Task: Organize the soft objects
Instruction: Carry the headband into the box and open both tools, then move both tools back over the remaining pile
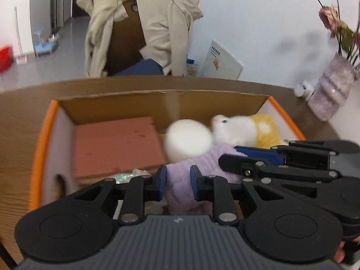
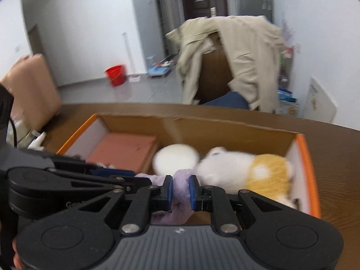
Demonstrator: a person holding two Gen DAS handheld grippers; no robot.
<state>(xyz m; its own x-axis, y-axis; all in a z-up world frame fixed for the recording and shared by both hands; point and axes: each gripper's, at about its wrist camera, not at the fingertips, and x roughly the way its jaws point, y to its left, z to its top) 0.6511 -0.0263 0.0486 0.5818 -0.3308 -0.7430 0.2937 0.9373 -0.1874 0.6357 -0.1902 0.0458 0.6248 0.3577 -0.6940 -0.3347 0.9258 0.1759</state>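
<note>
A cardboard box with orange rims (image 1: 40, 139) (image 2: 308, 162) stands on the wooden table. In it lie a pink-brown flat pad (image 1: 117, 144) (image 2: 123, 150), a white round soft ball (image 1: 189, 141) (image 2: 175, 159), and a white and yellow plush toy (image 1: 245, 130) (image 2: 247, 171). My left gripper (image 1: 178, 185) is shut on a fluffy lilac cloth (image 1: 180, 180) over the box. My right gripper (image 2: 181, 193) is shut on the same lilac cloth (image 2: 181, 186). The right gripper's fingers (image 1: 258, 157) show beside the left one.
A chair with a beige coat (image 1: 144, 22) (image 2: 236, 56) stands behind the table. A vase with dried flowers (image 1: 333, 83) and a small bottle (image 1: 303, 90) stand at the table's far right. A red bucket (image 2: 115, 74) is on the floor. A brown parcel (image 2: 29, 90) sits at left.
</note>
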